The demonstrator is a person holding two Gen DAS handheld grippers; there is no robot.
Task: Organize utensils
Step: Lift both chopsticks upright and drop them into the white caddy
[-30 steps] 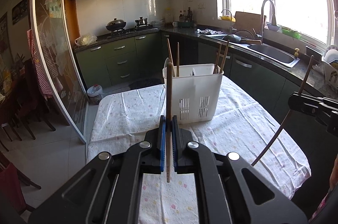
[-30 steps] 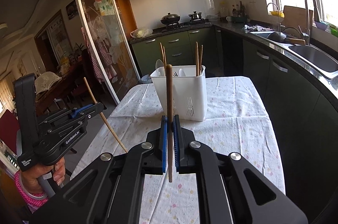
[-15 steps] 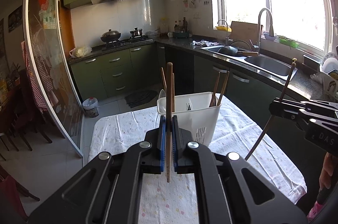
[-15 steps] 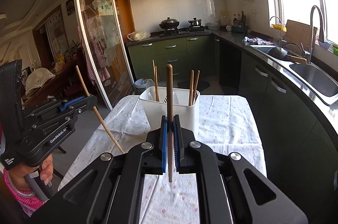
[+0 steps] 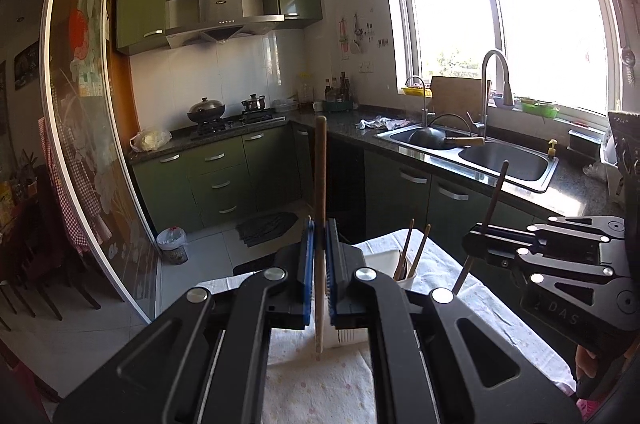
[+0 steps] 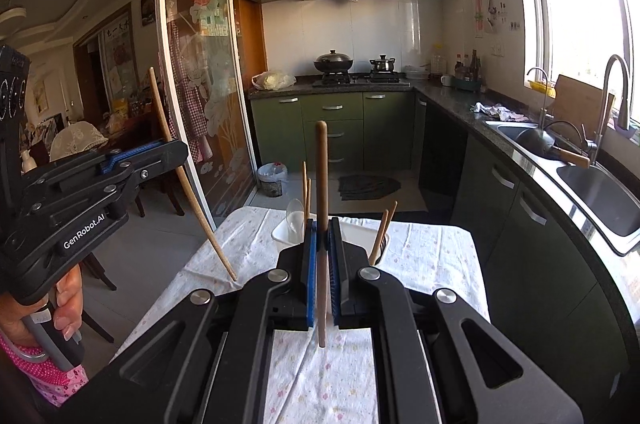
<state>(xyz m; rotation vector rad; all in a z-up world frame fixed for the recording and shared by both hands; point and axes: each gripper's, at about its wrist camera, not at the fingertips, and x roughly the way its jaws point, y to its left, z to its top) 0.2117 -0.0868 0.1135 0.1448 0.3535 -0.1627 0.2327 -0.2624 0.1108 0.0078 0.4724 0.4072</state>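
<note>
White cloth with small pastel flowers covers our table (image 6: 424,256), which stands in a kitchen of green cabinets (image 6: 332,128). A steel hood (image 5: 222,16) hangs over the hob, where two pots (image 6: 334,61) sit. On our right a dark counter carries a steel sink (image 5: 504,156) under a bright window (image 5: 520,4), and a glass sliding door (image 6: 200,64) with painted flowers closes the left side.

Our left gripper (image 5: 319,264) is clamped on a wooden chopstick (image 5: 320,184), which stands upright between the blue pads and sticks out both above and below them. Our right gripper (image 6: 322,264) pinches a second chopstick (image 6: 321,184) the same way, upright and passing right through the jaws. From the right wrist view the left one's stick looks tilted, its lower tip hanging above the table's left edge.

A white holder (image 6: 288,236) stands on the cloth just beyond both grippers, mostly hidden behind them. We see two chopsticks leaning in its right compartment (image 6: 384,232), two more at its left side (image 6: 306,192), and a pale spoon (image 6: 295,216) beside those. Both held sticks are above the table, near the holder and outside it.
</note>
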